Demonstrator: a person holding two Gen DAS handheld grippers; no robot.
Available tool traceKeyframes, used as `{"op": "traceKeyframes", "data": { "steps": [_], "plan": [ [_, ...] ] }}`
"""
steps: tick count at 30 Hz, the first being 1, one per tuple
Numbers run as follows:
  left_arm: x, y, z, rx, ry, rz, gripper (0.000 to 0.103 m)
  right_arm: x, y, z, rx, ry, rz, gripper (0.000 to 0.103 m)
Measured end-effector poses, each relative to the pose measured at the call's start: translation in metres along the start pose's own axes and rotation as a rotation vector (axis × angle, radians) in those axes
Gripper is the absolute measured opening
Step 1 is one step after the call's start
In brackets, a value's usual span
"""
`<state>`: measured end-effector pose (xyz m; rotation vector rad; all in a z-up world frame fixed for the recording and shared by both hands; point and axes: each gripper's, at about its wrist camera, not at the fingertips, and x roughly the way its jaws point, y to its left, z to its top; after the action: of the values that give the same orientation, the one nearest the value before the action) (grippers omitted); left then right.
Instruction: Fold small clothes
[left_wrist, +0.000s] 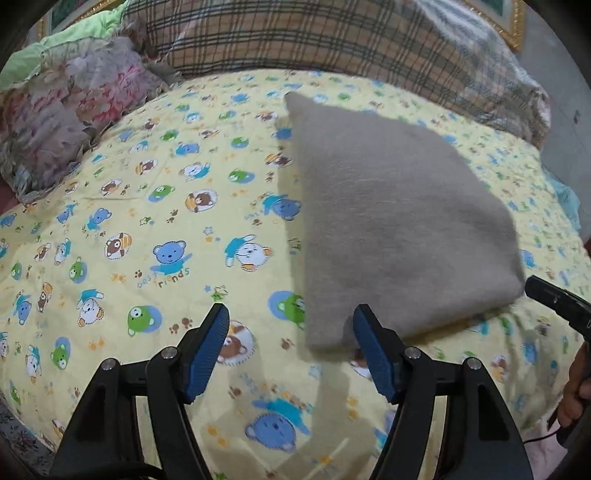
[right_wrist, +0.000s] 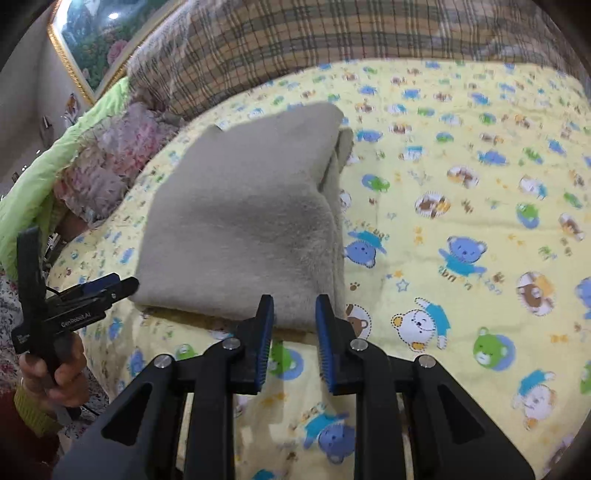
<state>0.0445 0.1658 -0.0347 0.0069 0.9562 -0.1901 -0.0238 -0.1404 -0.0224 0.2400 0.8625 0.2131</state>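
Note:
A grey fuzzy garment (left_wrist: 391, 221) lies folded into a flat stack on the yellow bear-print sheet (left_wrist: 147, 229). It also shows in the right wrist view (right_wrist: 243, 214), with layered edges on its right side. My left gripper (left_wrist: 291, 325) is open and empty, just short of the garment's near left corner. My right gripper (right_wrist: 294, 314) is open by a narrow gap and empty, at the garment's near edge. The right gripper shows at the right edge of the left wrist view (left_wrist: 554, 299); the left gripper shows at the left of the right wrist view (right_wrist: 99, 288).
A plaid blanket (left_wrist: 332, 40) lies along the back of the bed. A floral pillow (left_wrist: 62, 118) and a green quilt (right_wrist: 44, 173) sit at the left. A gold-framed picture (right_wrist: 96, 40) hangs on the wall behind.

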Motion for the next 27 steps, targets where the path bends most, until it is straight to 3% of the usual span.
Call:
{"op": "traceKeyframes", "data": {
  "steps": [3,5,6,12,17,20,23,27],
  "plan": [
    [-0.013,0.001,-0.006,-0.027,-0.011,-0.049,0.077,-0.021,0.006,-0.002,-0.007,-0.051,0.012,0.03],
    [-0.024,0.001,-0.013,-0.055,-0.033,-0.06,0.081,-0.033,0.008,-0.006,-0.002,-0.084,0.006,0.051],
    [-0.029,0.001,-0.017,-0.062,-0.046,-0.059,0.082,-0.037,0.009,-0.008,-0.001,-0.096,0.003,0.054],
    [-0.039,-0.003,-0.054,-0.08,-0.057,0.004,0.084,-0.047,0.022,-0.034,-0.036,-0.097,-0.012,0.063],
    [-0.049,-0.01,-0.087,-0.09,-0.064,0.003,0.084,-0.048,0.026,-0.06,-0.032,-0.083,-0.025,0.07],
    [-0.067,-0.015,-0.08,-0.043,-0.163,0.026,0.084,-0.053,0.029,-0.067,-0.043,-0.113,-0.023,0.077],
    [-0.086,-0.023,-0.07,-0.01,-0.268,0.093,0.089,-0.062,0.036,-0.066,-0.073,-0.198,-0.066,0.086],
    [-0.086,-0.024,-0.064,-0.026,-0.307,0.128,0.092,-0.077,0.045,-0.063,-0.131,-0.334,-0.094,0.103]
  ]
}}
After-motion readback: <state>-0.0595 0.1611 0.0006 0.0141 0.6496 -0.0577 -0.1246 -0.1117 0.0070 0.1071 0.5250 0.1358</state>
